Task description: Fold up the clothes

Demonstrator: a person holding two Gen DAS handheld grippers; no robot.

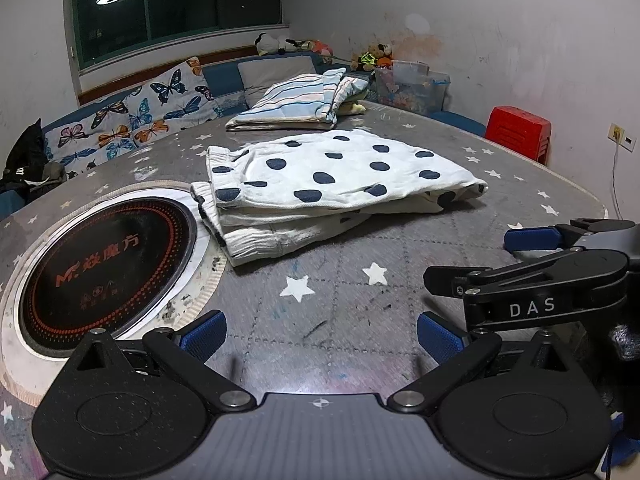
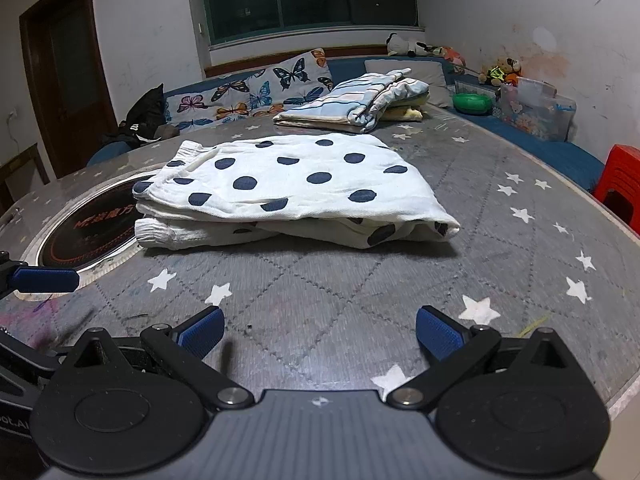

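Note:
A white garment with dark blue dots [image 1: 320, 184] [image 2: 296, 188] lies folded in layers on the grey star-patterned table [image 1: 344, 320] [image 2: 360, 280], its ribbed cuffs toward the left. My left gripper [image 1: 320, 338] hovers open over bare table, well short of the garment, nothing between its blue pads [image 1: 204, 334]. My right gripper [image 2: 320, 336] is also open and empty, in front of the garment's near edge. In the left wrist view the right gripper's arm [image 1: 560, 280] shows at the right edge; a blue fingertip [image 2: 44, 278] of the left gripper shows at the right wrist view's left edge.
A round black induction cooktop [image 1: 100, 272] [image 2: 96, 228] is set into the table, left of the garment. A folded striped blanket [image 1: 296, 100] [image 2: 360, 100] lies at the table's far side. A red stool [image 1: 520, 128] [image 2: 620, 184] stands right; a bench with butterfly cushions [image 1: 132, 116] runs behind.

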